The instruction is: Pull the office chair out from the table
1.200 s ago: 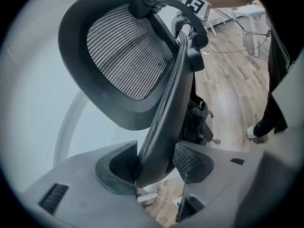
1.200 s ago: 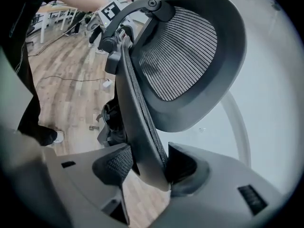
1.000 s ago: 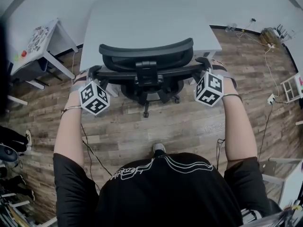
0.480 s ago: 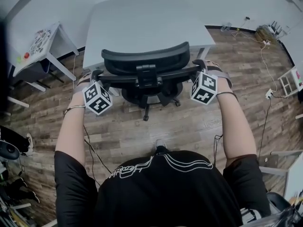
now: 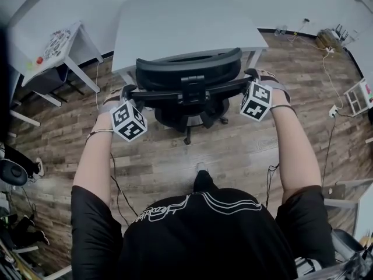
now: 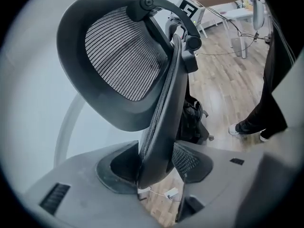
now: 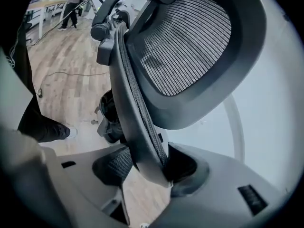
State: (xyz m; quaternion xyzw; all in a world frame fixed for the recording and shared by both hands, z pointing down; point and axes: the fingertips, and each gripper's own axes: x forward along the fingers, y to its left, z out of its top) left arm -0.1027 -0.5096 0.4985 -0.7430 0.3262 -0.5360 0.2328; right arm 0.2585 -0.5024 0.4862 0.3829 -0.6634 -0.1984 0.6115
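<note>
Head view: the office chair [image 5: 187,70] stands on the wood floor [image 5: 233,150] at the near edge of the grey tabletop [image 5: 186,22], at 12 o'clock from the person. Its black backrest faces the person, and the curved top of the backrest overlaps the tabletop's near edge in this view. The chair's base and castors show below the backrest, toward 6 o'clock.

The left tool [image 5: 123,91] is at the backrest's 9 o'clock end and the right tool [image 5: 254,76] at its 3 o'clock end. Each marker cube sits toward 6 o'clock of its own jaws.

In the left gripper view, the left tool [image 6: 156,170] has the rim of the mesh backrest between its jaws, with both pads against it. These jaws have just closed a little further onto that rim. In the right gripper view, the right tool [image 7: 147,167] clamps the opposite rim in the same way, with the frame wedged between its two pads. Both tools therefore grip the chair back.

Farther out, a small white side table [image 5: 81,45] with coloured items on it stands at 10 o'clock of the chair. Cables [image 5: 332,80] trail over the floor at 3 o'clock. The person's black shirt [image 5: 198,232] fills the 6 o'clock part of the head view, and both forearms reach up toward the chair.
</note>
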